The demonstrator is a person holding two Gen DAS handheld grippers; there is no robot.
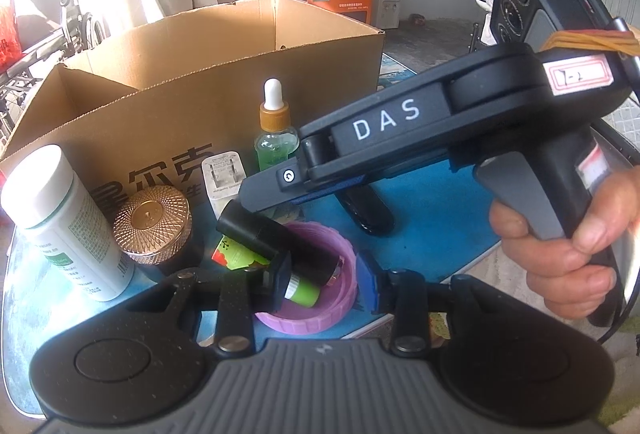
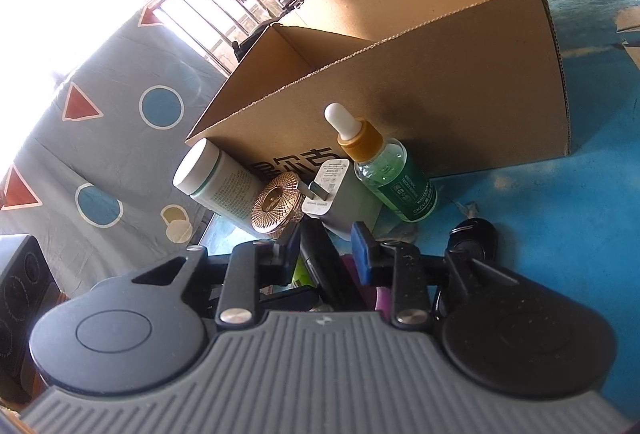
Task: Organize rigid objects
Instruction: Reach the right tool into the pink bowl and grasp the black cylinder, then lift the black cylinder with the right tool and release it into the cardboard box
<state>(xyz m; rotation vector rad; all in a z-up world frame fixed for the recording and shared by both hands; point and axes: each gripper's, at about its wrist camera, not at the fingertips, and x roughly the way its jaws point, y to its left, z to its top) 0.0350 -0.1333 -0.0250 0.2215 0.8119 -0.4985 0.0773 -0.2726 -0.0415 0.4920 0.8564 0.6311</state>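
Observation:
A purple lid lies open side up on the blue table, with a black tube and a green tube in it. My left gripper holds the lid, one finger inside against the green tube, the blue pad outside the rim. My right gripper, held by a hand, comes in from the right and down onto the black tube's raised end. In the right wrist view this gripper is shut on the black tube.
An open cardboard box stands behind. In front of it are a white bottle, a gold-lidded jar, a white charger plug and a green dropper bottle. A black key fob lies to the right.

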